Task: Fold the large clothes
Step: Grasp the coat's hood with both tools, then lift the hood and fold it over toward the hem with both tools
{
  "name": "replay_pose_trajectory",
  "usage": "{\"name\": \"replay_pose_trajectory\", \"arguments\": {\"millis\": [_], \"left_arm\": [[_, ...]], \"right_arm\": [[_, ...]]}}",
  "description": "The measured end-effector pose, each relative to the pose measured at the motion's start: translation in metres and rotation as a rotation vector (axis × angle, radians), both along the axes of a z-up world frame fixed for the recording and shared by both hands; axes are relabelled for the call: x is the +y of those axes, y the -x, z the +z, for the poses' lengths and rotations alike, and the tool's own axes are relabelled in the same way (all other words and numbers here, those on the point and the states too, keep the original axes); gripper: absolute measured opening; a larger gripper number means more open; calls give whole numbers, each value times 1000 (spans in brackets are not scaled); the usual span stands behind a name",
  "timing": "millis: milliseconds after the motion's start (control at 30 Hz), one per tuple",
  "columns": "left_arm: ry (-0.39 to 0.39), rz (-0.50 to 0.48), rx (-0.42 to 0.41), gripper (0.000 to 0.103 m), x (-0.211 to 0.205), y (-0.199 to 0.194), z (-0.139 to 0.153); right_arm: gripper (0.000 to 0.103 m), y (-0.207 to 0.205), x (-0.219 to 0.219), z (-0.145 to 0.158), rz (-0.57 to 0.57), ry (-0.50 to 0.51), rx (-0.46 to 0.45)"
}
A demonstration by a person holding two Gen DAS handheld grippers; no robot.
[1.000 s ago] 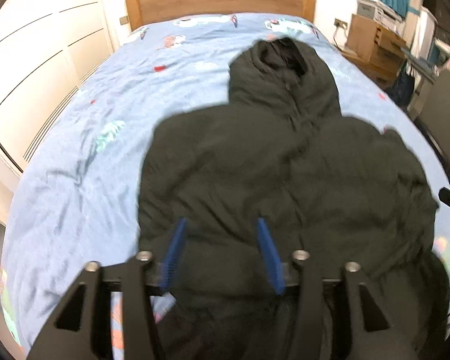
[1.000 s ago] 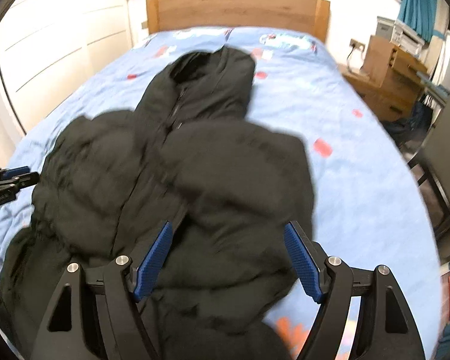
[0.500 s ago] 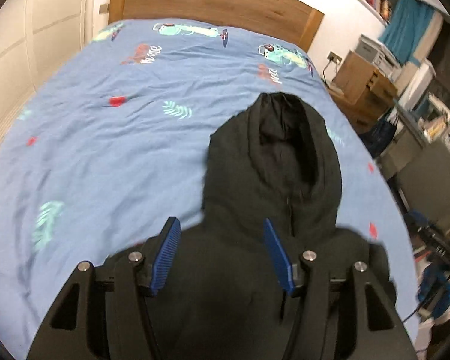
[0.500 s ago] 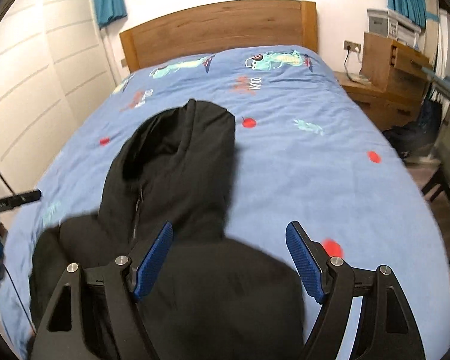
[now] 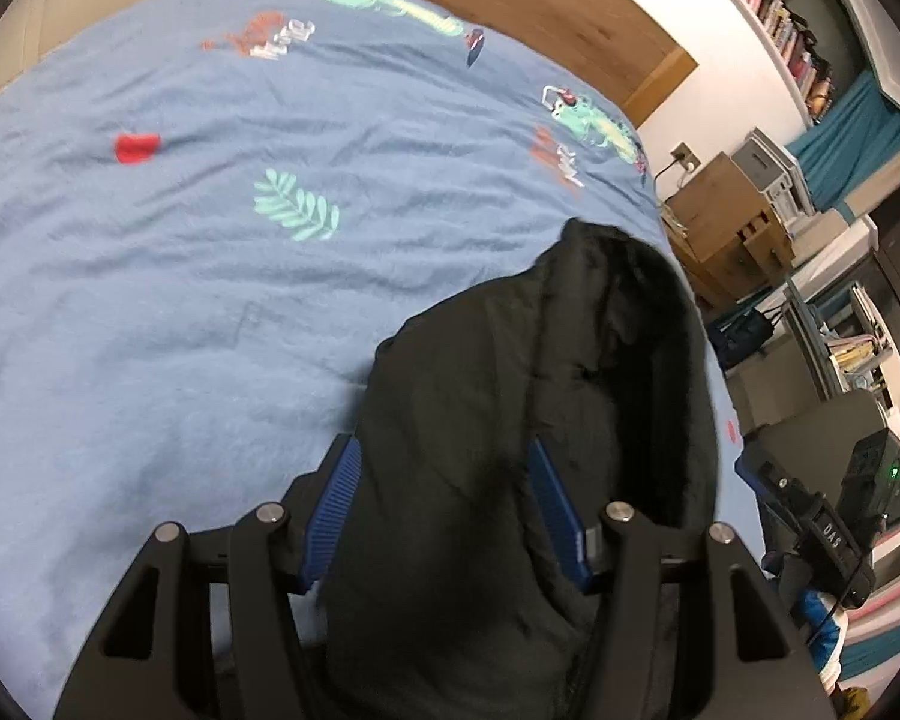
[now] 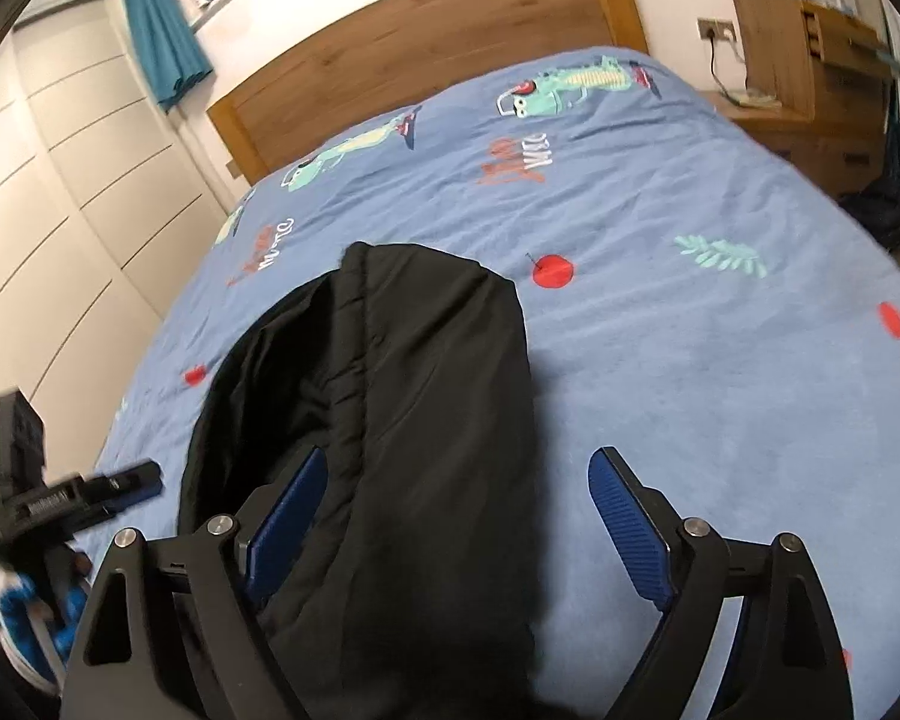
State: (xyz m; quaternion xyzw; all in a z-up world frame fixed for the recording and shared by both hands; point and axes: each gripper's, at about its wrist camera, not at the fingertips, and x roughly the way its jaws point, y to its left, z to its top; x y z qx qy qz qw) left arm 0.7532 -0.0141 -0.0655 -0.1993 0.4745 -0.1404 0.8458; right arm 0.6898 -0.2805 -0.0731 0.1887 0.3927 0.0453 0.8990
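Below, black puffy jacket point(image 5: 510, 420) lies hood-up on rumpled blue printed bedsheet point(image 5: 180, 300). Left gripper point(image 5: 444, 516) straddles hood, grip unclear; right gripper point(image 6: 456, 528) opening, ribbed blue pads around hood edge.

the jacket point(image 5: 510, 420) lies on the bed point(image 5: 180, 300), its hood point(image 6: 390, 348) pointing toward the headboard point(image 6: 426, 54) at the far end. the left gripper point(image 5: 444, 510) hangs over the hood's left part, the right gripper point(image 6: 456, 528) over its right part, the hood between each pair of fingers. a wardrobe point(image 6: 60, 210) stands left of the bed, a wooden cabinet point(image 6: 810, 78) right of it, near the headboard.
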Motion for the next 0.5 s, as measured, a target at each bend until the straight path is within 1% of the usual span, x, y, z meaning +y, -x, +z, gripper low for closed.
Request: {"name": "replay_pose_trajectory", "arguments": {"millis": [167,267,300,333,367,400,433,467,500], "left_arm": [[71,2,41,57,-2,-16,-38],[133,-10,89,57,-7,-23,-59],[156,-9,101,57,-7,-23,-64],[152,-4,105,56,-10,-23,-66],[132,-7,103,55,-13,-22,-65],[99,-11,99,53,-17,-21,-64],[82,-20,95,38,-21,-19,-61],[66,-37,96,22,-26,-17,-58],[48,-50,92,18,-31,-14,-54]], "right_arm": [[88,-30,0,-31,-4,-24,26],[88,-41,3,-47,-3,-29,56],[87,-44,4,-51,-4,-40,66],[84,-45,6,-56,-1,-57,77],[69,-45,7,-57,4,-61,82],[49,-46,11,-59,24,-53,94],[41,-46,18,-59,51,-28,109],[25,-46,21,-58,66,-13,111],[16,-42,27,-52,93,7,108]]}}
